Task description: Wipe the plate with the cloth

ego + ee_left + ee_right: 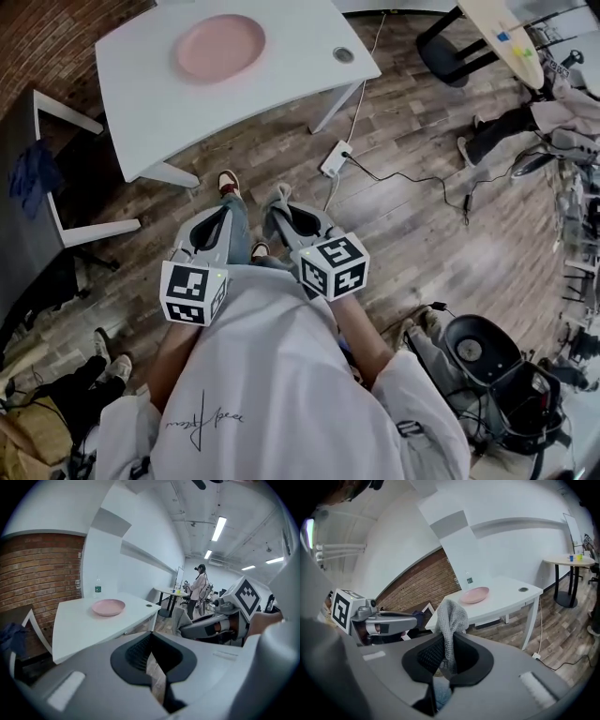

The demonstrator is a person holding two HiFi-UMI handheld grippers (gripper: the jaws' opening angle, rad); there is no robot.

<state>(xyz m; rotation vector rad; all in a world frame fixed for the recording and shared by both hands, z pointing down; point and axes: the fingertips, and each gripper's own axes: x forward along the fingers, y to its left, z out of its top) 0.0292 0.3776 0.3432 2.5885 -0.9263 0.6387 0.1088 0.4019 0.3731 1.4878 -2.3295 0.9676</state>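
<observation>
Above the wooden floor (pixel 412 216), both claws angle downward: right claw (pixel 448 663) clamps the cloth (pixel 451 616), left claw (pixel 151 658) closed empty.

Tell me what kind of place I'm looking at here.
Most likely an office or lab workspace rather than a home. A plain white desk stands on a wood-look floor, long strip lights run overhead, and a power strip lies out on the floor.

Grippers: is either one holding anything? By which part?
The right gripper is shut on the grey cloth, pinching a bunched part; the rest sticks up past the jaws. The left gripper is shut and holds nothing.
</observation>
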